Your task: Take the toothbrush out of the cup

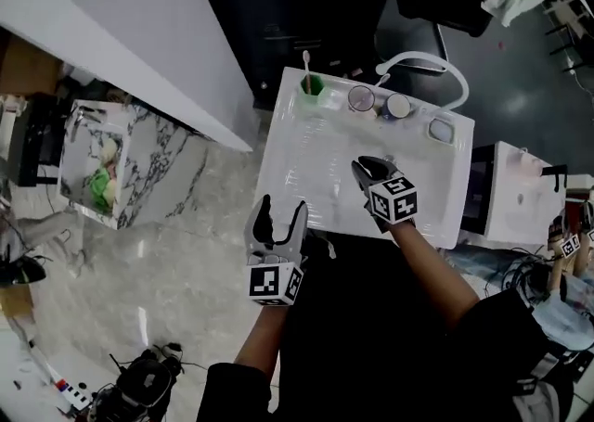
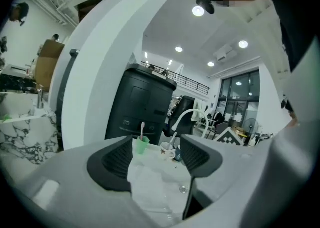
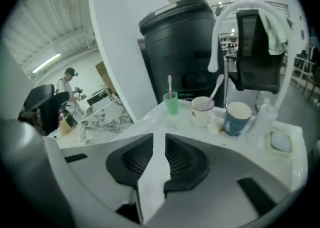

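A green cup [image 1: 312,86] stands at the far left corner of the white counter [image 1: 306,170], with a pale toothbrush [image 1: 306,62] upright in it. The left gripper view shows the cup [image 2: 141,145] and brush [image 2: 142,129] far ahead, and so does the right gripper view, cup [image 3: 171,104] and brush [image 3: 169,84]. My left gripper [image 1: 283,208] hangs at the counter's near edge, jaws wide open and empty [image 2: 152,154]. My right gripper [image 1: 366,168] is over the middle of the counter, well short of the cup, its jaws open by a narrow gap with nothing between them [image 3: 159,144].
A white mug [image 1: 361,98] holding a utensil and a blue mug [image 1: 398,106] stand to the right of the green cup, under a curved white faucet [image 1: 422,63]. A soap dish [image 1: 442,131] sits at the far right. A black bin [image 3: 175,46] stands behind the counter, and a marble cabinet [image 1: 121,165] to its left.
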A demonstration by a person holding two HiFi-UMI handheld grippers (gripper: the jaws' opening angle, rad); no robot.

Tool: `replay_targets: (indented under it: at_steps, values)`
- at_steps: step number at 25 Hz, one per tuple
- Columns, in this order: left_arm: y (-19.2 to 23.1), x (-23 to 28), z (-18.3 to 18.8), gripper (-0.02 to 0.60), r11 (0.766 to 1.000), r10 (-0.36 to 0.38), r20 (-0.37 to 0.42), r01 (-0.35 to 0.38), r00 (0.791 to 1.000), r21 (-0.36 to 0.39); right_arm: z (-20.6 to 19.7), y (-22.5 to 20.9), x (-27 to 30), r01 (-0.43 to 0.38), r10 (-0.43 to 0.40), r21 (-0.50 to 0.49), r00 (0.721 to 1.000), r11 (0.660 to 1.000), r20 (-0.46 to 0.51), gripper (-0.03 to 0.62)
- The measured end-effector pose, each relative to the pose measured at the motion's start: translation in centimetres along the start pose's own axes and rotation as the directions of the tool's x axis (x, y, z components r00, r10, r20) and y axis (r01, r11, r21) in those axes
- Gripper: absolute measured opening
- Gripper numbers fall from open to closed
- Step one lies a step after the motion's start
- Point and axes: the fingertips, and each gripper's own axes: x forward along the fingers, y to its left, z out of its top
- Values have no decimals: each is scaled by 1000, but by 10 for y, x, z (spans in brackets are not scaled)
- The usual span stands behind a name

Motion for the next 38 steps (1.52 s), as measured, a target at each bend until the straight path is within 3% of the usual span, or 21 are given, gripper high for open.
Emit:
replay_targets:
  at_steps: [5,12,16,19,30,33,38]
  values:
    - [-50,50,5,299,991,-130,-35,130,991,22,33,-43,-44,71,-79,76,990,995,113,61]
    - [-105,135,9,298,959,-240,-68,247,968,138,47,-83,-89,89,-124,171,971,981,206,61]
    - [-128,193,-10,299,936,-279,-152,303,948,178,52,-100,-101,89,-131,170,960,981,249,61]
    - [-141,236,-32,298,930,-304,-217,339,928,144,50,-113,-108,92,-131,158,956,983,261,61]
    - [-135,347,-87,298,927,-196,-372,296,907,233,9,-138,-100,44,-73,150,978,988,195,61]
    - [-136,364,-100,290,919,-184,-410,305,893,251,2,-155,-102,47,-79,164,978,985,193,61]
    - [-127,381,-116,182,912,-118,-484,287,867,292,7,-185,-104,66,-106,191,973,979,204,60]
